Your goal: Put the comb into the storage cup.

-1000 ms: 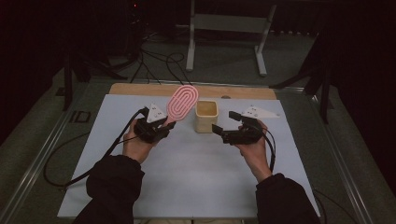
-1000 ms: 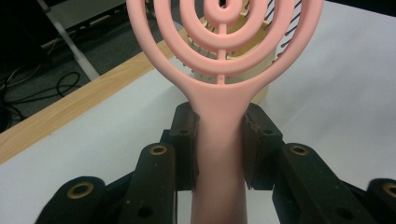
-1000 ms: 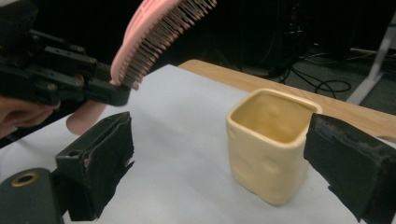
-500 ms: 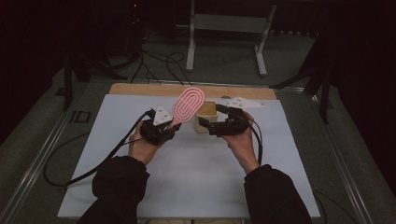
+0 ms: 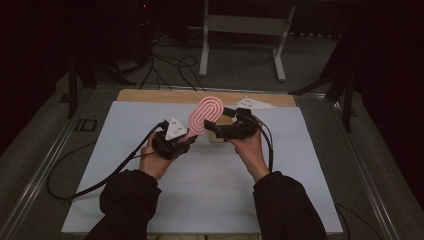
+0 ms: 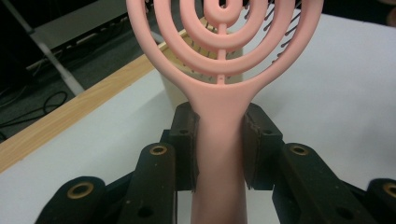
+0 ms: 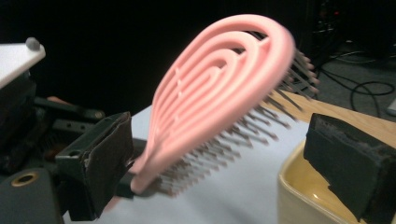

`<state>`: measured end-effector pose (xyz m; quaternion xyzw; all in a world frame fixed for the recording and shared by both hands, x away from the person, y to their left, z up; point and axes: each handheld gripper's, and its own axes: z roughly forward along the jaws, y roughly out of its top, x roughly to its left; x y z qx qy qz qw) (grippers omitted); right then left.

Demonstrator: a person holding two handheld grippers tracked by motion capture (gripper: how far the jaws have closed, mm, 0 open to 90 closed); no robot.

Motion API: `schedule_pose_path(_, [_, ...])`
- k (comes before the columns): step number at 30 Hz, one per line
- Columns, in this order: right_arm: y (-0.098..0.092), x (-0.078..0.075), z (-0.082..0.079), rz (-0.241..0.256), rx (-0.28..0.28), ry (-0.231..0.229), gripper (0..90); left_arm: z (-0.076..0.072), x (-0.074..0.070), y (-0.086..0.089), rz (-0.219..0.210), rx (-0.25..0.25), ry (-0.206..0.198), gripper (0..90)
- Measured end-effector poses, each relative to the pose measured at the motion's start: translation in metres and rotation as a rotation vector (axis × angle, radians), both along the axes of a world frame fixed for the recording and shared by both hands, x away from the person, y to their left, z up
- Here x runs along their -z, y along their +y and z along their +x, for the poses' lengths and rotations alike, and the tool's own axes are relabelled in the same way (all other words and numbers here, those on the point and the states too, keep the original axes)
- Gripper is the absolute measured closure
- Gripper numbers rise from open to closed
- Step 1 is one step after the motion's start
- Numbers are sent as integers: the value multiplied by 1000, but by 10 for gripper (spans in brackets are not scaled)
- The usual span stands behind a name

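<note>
A pink oval hairbrush (image 5: 206, 114) with concentric slots stands tilted above the white mat, its bristles facing right. My left gripper (image 5: 186, 140) is shut on its handle; in the left gripper view both pads (image 6: 256, 140) press the pink handle (image 6: 218, 154). My right gripper (image 5: 218, 123) is open beside the brush head. In the right gripper view the brush (image 7: 215, 98) sits between its wide-apart jaws (image 7: 224, 156), not clamped. A beige cup (image 5: 216, 137) stands on the mat, largely hidden behind the right gripper. Its rim also appears in the gripper views (image 7: 303, 196) (image 6: 187, 79).
The white mat (image 5: 210, 195) covers a table with a wooden strip (image 5: 150, 95) along its far edge. Cables (image 5: 170, 65) and a metal stand (image 5: 240, 30) lie on the dark floor beyond. My left gripper's cable (image 5: 100, 175) trails across the mat's left side.
My right gripper has moved left, from beside the cup to the brush head, and its jaws now flank it. The left hand shifted slightly right with the brush.
</note>
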<state>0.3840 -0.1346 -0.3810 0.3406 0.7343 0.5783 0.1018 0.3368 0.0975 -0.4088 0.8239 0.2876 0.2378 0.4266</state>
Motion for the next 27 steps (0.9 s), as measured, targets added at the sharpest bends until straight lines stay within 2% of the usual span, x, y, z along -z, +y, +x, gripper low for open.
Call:
schedule_pose_path(4, [8, 0, 2, -33, -13, 24, 118, -3, 2, -3, -10, 5, -15, 697])
schedule_pose_path(6, [10, 1, 3, -27, -32, 50, 156, -3, 2, -3, -11, 7, -18, 697])
schedule_pose_path(9, [13, 0, 3, -9, -47, 66, 228, -4, 3, -4, -16, 7, -23, 697])
schedule_pose_path(10, [13, 0, 3, -9, -47, 66, 228, -4, 3, -4, -16, 7, -23, 697])
schedule_pose_path(11, [14, -1, 3, -1, -53, 75, 264, -4, 3, -4, -17, 6, -25, 697])
schedule_pose_path(12, [15, -2, 4, 4, -46, 85, 359, -5, 2, -4, -22, 9, -27, 697])
schedule_pose_path(13, [15, -2, 4, 4, -46, 85, 359, -5, 2, -4, -22, 9, -27, 697])
schedule_pose_path(14, [15, -2, 5, 23, -48, 106, 440, -6, 2, -4, -29, 9, -32, 697])
schedule_pose_path(15, [15, -2, 5, 23, -48, 106, 440, -6, 2, -4, -29, 9, -32, 697])
schedule_pose_path(16, [15, -1, 7, 49, -59, 139, 505, -6, 1, -4, -27, 8, -32, 697])
schedule_pose_path(17, [15, -1, 7, 49, -59, 139, 505, -6, 1, -4, -27, 8, -32, 697])
schedule_pose_path(20, [13, 2, 8, 91, -76, 187, 550, -6, 1, -4, -21, 5, -34, 697])
schedule_pose_path(27, [13, 2, 7, 120, -103, 212, 611, -4, 3, -5, -28, 9, -20, 698])
